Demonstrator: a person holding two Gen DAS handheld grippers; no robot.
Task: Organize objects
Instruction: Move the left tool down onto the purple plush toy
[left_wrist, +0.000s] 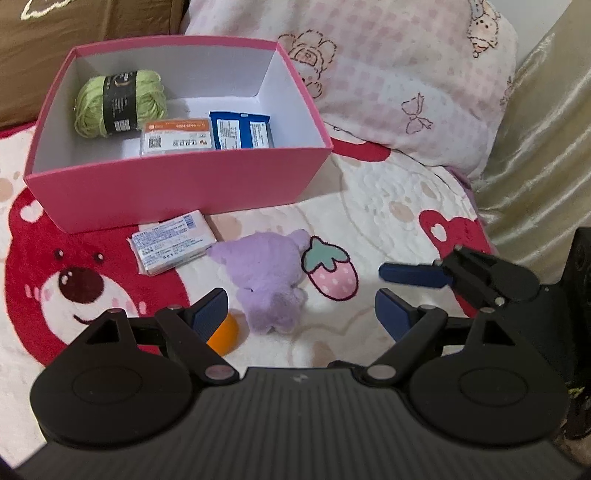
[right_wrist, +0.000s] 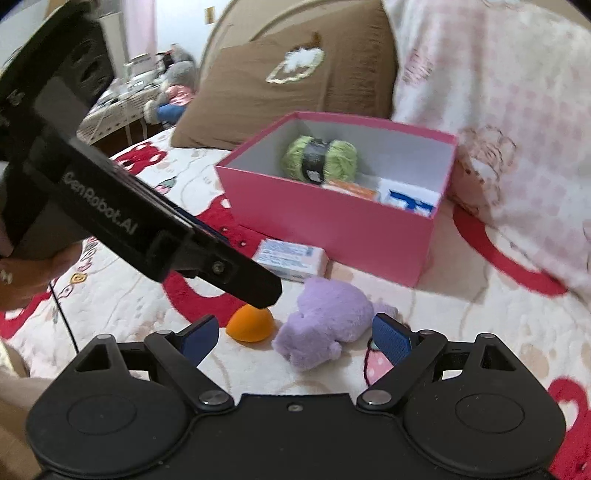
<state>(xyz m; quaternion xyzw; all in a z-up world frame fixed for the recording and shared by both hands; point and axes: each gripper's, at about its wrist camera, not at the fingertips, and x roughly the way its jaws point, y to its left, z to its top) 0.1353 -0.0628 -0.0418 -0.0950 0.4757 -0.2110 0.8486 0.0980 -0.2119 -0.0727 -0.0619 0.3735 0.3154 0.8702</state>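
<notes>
Both the left gripper and right gripper are held with jaws apart and empty above a purple plush toy and an orange ball left on the bedspread, seemingly awaiting the pink box. "GenRobot.AI" is read on one casing.

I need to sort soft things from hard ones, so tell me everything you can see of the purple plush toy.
The purple plush toy is a small stuffed animal of fuzzy lilac fabric, with rounded ears and stubby limbs. It lies flopped on the patterned blanket, outside and in front of the pink box, apart from it. An orange object sits just beside it; a wrapped white packet lies near its head. Neither gripper touches it. Its face is not visible.
</notes>
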